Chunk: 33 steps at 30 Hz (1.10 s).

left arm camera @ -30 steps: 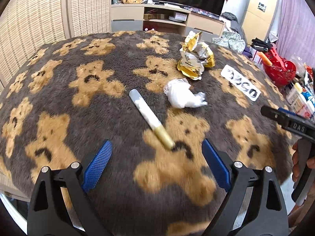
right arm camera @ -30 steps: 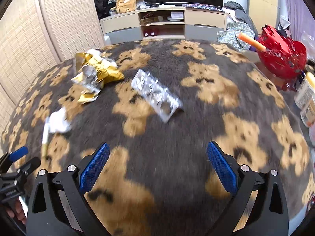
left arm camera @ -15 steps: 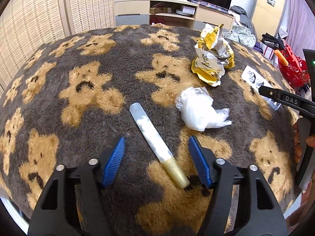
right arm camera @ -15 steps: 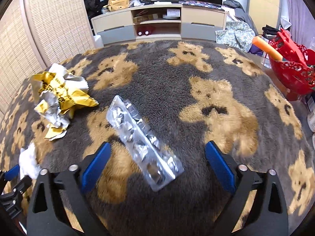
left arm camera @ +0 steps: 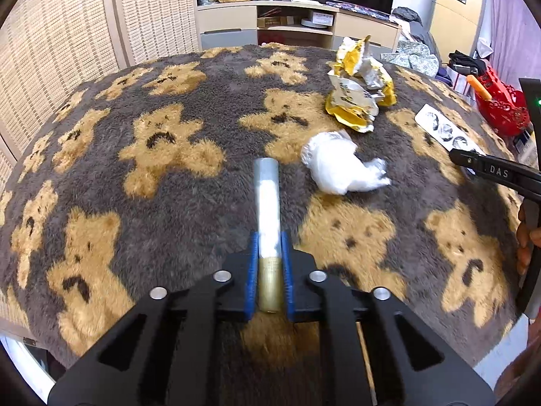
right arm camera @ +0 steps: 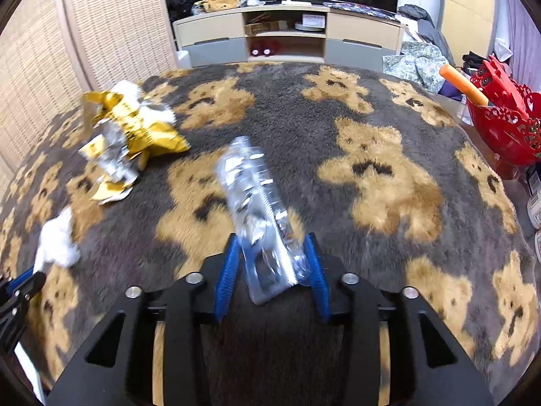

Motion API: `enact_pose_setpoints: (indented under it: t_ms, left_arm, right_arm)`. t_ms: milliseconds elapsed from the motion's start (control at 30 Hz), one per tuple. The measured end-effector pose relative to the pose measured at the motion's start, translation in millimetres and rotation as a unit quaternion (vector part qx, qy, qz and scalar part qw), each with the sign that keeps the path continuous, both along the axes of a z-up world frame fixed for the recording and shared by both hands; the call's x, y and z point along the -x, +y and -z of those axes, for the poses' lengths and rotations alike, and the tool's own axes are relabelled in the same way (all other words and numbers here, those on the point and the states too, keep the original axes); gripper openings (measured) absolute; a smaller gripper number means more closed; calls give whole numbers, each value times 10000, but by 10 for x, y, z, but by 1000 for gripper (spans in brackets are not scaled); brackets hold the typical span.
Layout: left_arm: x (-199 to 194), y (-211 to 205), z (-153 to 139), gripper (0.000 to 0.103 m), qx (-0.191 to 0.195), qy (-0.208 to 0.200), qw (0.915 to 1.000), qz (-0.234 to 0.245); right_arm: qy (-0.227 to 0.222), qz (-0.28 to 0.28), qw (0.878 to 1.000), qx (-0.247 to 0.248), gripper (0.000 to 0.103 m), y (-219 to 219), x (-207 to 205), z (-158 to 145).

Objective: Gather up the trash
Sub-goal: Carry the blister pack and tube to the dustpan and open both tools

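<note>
The tube (left arm camera: 268, 209) has swung to point straight away.

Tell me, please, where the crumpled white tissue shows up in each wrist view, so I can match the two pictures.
Left wrist view: the crumpled white tissue lies right of centre, beside the tube's far end.
Right wrist view: the tissue sits at the far left edge, blurred.
Shared landmark: the yellow wrapper lies just beyond it in both.
</note>
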<state>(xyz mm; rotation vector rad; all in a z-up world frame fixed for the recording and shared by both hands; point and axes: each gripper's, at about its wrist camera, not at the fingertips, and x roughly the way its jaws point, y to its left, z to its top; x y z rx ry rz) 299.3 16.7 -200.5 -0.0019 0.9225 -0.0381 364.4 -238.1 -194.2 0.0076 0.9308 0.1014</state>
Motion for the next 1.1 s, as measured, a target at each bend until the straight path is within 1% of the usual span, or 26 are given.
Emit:
enact_pose_setpoints:
  t_ms: [67, 267, 433, 600, 733, 900, 1100]
  left_arm:
    - [95, -22, -7, 12, 126, 39, 9998, 130]
    - [419, -128, 2, 11, 242, 68, 9990, 365]
    - [754, -223, -38, 11, 353, 98, 9981, 504]
    - [1124, -319, -133, 11, 376, -5, 9971, 654]
    - [1424, -368, -147, 12, 346, -60, 9965, 760]
    - [1776, -371, -36, 11, 396, -31, 9958, 823]
    - [2071, -379, 175, 11, 421, 154, 9951, 883]
  right_arm:
    - [-30, -55, 10000, -30, 34, -2, 153, -39]
    - [-105, -179, 9994, -271, 33, 16, 592, -115]
    - [-216, -258, 9986, -402, 33, 75, 1074, -214]
    - [-337, -342, 9978, -463, 33, 122, 1577, -322]
    - [-422, -367, 9976, -411, 33, 161, 1986, -374]
    - [-352, -335, 9983, -329, 33, 205, 2383, -334]
    - [-89, -456, 9982, -377, 33, 280, 2800, -147]
